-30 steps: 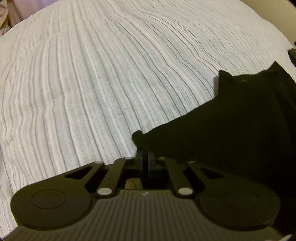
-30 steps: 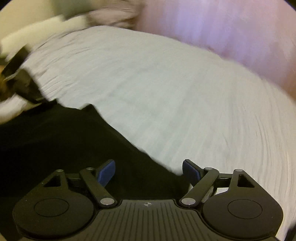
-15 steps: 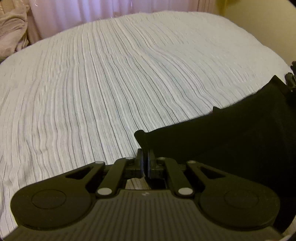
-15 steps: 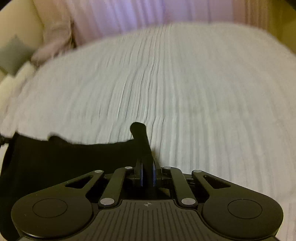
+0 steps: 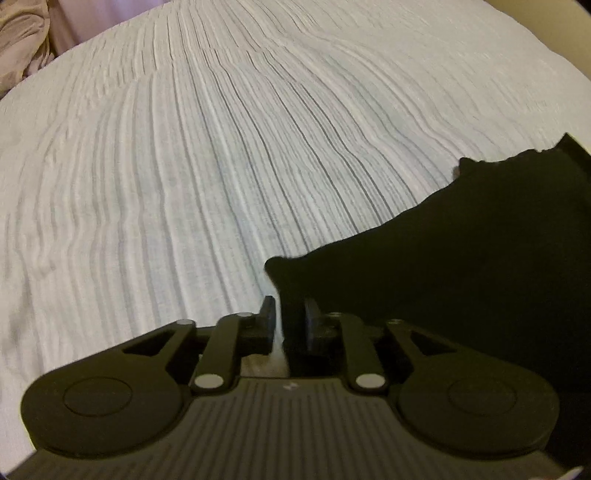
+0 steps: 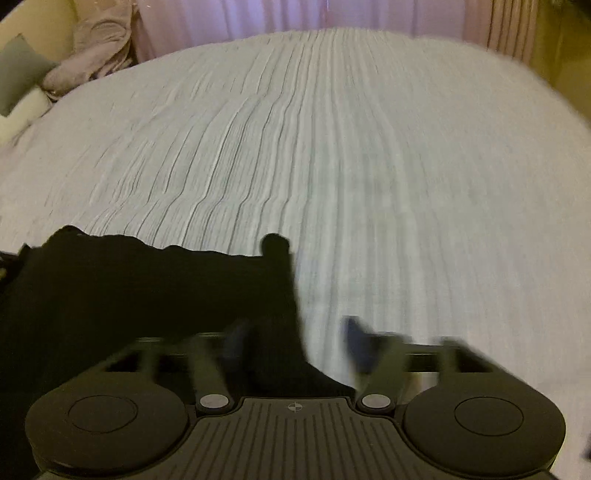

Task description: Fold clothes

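A black garment (image 5: pixel 461 266) lies on the striped pale bedspread (image 5: pixel 221 166), to the right in the left wrist view and to the left in the right wrist view (image 6: pixel 129 288). My left gripper (image 5: pixel 290 314) has its jaws slightly apart, with a corner of the black cloth lying between them. My right gripper (image 6: pixel 295 339) is open and blurred by motion, with the other corner of the cloth lying loose between its fingers.
The bedspread (image 6: pixel 332 147) stretches far ahead in both views. A heap of pinkish cloth (image 6: pixel 92 48) and a pillow (image 6: pixel 22 107) lie at the far left. Pink curtains (image 6: pixel 295 18) hang behind the bed.
Both grippers were shut on the garment's corners half a second ago and have now opened, the right one wide. The cloth has dropped onto the bed.
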Available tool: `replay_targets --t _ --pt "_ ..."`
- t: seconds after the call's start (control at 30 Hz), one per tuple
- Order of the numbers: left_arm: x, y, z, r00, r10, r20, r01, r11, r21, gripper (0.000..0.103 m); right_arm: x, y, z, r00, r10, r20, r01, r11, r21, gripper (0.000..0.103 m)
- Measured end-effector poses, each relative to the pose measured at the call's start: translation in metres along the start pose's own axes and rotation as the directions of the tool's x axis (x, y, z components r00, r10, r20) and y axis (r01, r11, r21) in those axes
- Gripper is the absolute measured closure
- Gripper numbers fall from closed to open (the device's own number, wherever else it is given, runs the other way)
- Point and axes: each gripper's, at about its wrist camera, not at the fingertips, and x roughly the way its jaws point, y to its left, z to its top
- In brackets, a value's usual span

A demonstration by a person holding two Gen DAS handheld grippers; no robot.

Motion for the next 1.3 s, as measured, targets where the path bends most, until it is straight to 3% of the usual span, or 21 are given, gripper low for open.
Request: replay_targets --t 0.13,0.17,0.3,0.4,0.47,0.57,0.63,0.7,0.73,0.77,0.8,0.83,0.87,0.9,0.97,1.0,1.03,1.1,1.17,1.3 --pt "-0.057 -0.015 -0.033 0.997 0.02 0.074 -0.031 0.988 0.15 0.085 -0.059 0.017 -0.028 0.999 0.019 0.042 -0.016 0.997 -0.07 0.035" --pt "-0.072 -0.019 -0.042 0.995 0.024 0.092 -0.041 0.982 0.186 0.08 -0.074 0.025 -0.039 0.999 0.018 0.05 -0.013 0.994 -0.109 0.035" --pt "-0.139 -0.059 -0.106 0.984 0.009 0.176 -0.08 0.913 0.399 0.062 -0.119 0.07 -0.102 0.999 -0.011 0.031 0.02 0.951 -0.308 0.035" --pt "-0.172 -0.104 -0.167 0.977 -0.033 0.212 -0.097 0.814 0.573 0.048 -0.134 0.107 -0.154 0.999 -0.034 0.002 0.032 0.883 -0.468 0.035" --pt "-0.189 -0.133 -0.206 0.972 -0.057 0.227 -0.114 0.73 0.674 0.047 -0.139 0.13 -0.185 0.999 -0.051 -0.011 0.035 0.821 -0.569 0.035" --pt "-0.179 -0.169 -0.244 0.976 -0.025 0.216 -0.159 0.598 0.786 0.047 -0.13 0.156 -0.22 0.998 -0.069 -0.004 0.046 0.703 -0.71 0.035" --pt "-0.164 -0.188 -0.265 0.973 0.021 0.229 -0.209 0.494 0.844 0.048 -0.124 0.17 -0.241 0.996 -0.088 0.011 0.063 0.613 -0.787 0.035" --pt "-0.14 -0.196 -0.275 0.96 0.091 0.266 -0.28 0.397 0.874 0.051 -0.113 0.173 -0.247 0.991 -0.123 0.058 0.117 0.558 -0.822 0.035" --pt "-0.129 -0.196 -0.278 0.949 0.133 0.285 -0.314 0.357 0.88 0.051 -0.107 0.174 -0.248 0.988 -0.137 0.077 0.14 0.537 -0.832 0.035" --pt "-0.121 -0.194 -0.279 0.94 0.168 0.298 -0.339 0.337 0.879 0.06 -0.102 0.175 -0.25 0.984 -0.151 0.091 0.157 0.519 -0.841 0.035" --pt "-0.115 -0.19 -0.278 0.932 0.2 0.303 -0.356 0.337 0.872 0.068 -0.097 0.175 -0.251 0.982 -0.16 0.101 0.168 0.495 -0.852 0.035" --pt "-0.109 -0.185 -0.276 0.927 0.225 0.301 -0.365 0.346 0.864 0.069 -0.093 0.174 -0.254 0.981 -0.161 0.107 0.171 0.466 -0.868 0.035" --pt "-0.106 -0.18 -0.274 0.93 0.229 0.288 -0.357 0.376 0.855 0.073 -0.088 0.173 -0.256 0.98 -0.162 0.113 0.174 0.435 -0.883 0.035" --pt "-0.105 -0.179 -0.273 0.931 0.231 0.284 -0.355 0.385 0.852 0.078 -0.084 0.172 -0.258 0.979 -0.163 0.119 0.176 0.405 -0.897 0.035" --pt "-0.103 -0.181 -0.275 0.931 0.233 0.282 -0.354 0.38 0.854 0.082 -0.074 0.172 -0.264 0.977 -0.155 0.147 0.193 0.343 -0.919 0.035" --pt "-0.103 -0.18 -0.274 0.932 0.233 0.276 -0.35 0.391 0.852 0.085 -0.07 0.171 -0.264 0.976 -0.156 0.149 0.194 0.333 -0.923 0.035" --pt "-0.103 -0.179 -0.274 0.934 0.233 0.27 -0.345 0.401 0.848 0.086 -0.065 0.169 -0.263 0.975 -0.167 0.145 0.194 0.336 -0.922 0.035" --pt "-0.108 -0.175 -0.27 0.938 0.228 0.259 -0.335 0.423 0.842 0.089 -0.057 0.164 -0.26 0.974 -0.186 0.132 0.191 0.348 -0.918 0.068" --pt "-0.116 -0.168 -0.266 0.943 0.218 0.252 -0.325 0.44 0.837 0.09 -0.057 0.153 -0.254 0.974 -0.202 0.104 0.177 0.385 -0.906 0.082" --pt "-0.144 -0.169 -0.26 0.957 0.162 0.24 -0.289 0.473 0.832 0.092 -0.089 0.141 -0.238 0.972 -0.214 0.098 0.182 0.416 -0.891 0.086"
